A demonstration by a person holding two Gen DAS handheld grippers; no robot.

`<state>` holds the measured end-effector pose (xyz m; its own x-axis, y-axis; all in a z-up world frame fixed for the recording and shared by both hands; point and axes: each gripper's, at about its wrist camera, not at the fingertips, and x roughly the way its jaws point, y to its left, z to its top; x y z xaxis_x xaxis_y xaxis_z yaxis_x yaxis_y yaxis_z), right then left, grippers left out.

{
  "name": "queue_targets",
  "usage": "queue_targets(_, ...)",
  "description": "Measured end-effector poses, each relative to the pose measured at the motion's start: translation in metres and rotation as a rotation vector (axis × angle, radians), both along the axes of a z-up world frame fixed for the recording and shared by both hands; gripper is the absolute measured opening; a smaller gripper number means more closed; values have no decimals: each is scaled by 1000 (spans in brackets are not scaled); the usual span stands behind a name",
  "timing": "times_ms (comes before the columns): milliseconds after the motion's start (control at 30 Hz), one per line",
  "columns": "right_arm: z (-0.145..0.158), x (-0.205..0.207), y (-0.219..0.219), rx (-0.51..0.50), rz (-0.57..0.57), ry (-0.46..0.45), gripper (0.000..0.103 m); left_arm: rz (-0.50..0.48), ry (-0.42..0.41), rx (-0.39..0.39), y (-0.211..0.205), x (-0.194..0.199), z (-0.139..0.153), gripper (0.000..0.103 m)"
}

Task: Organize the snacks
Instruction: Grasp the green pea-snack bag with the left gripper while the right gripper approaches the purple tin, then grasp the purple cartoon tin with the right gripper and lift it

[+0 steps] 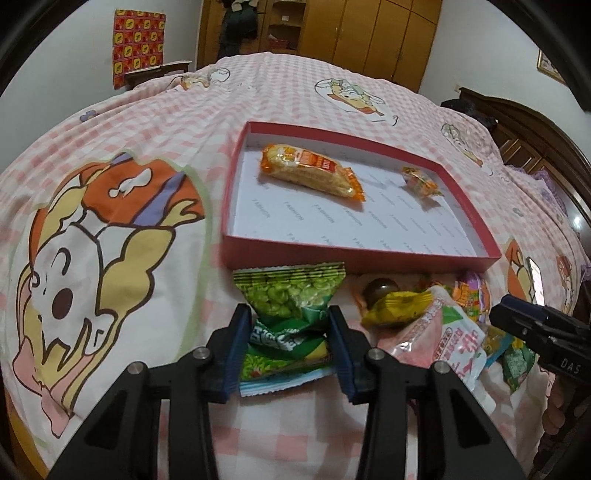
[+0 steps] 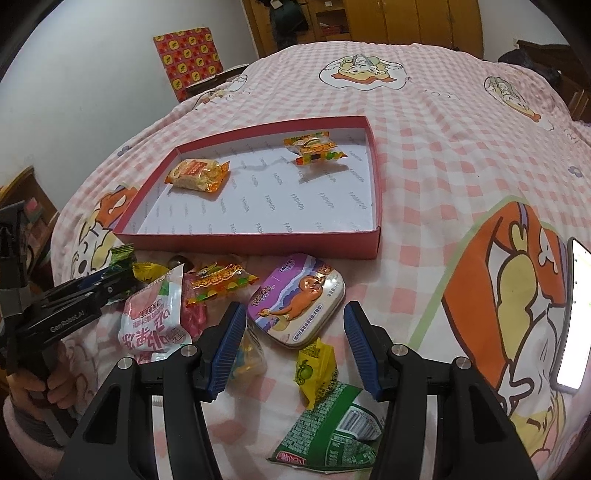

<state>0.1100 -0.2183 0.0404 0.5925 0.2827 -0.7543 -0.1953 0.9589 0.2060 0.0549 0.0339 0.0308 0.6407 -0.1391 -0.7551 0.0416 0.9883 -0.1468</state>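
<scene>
My left gripper is shut on a green pea snack packet, pinching its waist just in front of the red box. The right wrist view shows the same left gripper with the packet's end sticking out. The box holds an orange cracker packet and a small gummy packet. My right gripper stands open above a purple tin, touching nothing. A pink-white pouch, a gummy packet and a yellow candy lie close by.
All of it lies on a bed with a pink checked cover. A green packet lies under my right gripper. A lit phone rests at the right. A person's hand holds the left gripper. Wardrobes stand behind.
</scene>
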Motion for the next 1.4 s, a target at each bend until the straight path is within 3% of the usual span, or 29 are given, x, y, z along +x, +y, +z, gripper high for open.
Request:
queue_targets(167,-3,4,7,-27,6,5,58,0,1,-12,3,-1,-2,44)
queue_targets(233,-5,6,10,-41,3,5,63,-1,1,-14,3,-1,-2,44)
queue_targets(533,-14,15,19,-85,11,-3,63,-2,4,-16,4,-1,-3,44)
queue_targets(833,-21,20,15,-47,-9,10,63,-2,5,-13,4,-1,-3,44)
queue_targets(1133,-19,13,4,30,-47,17,54,-5,2,-30,4,-5,0,44)
queue_targets(1400,-15,6,-1,54,-50,18,53,-11,-12,-45,4,-11,8,44)
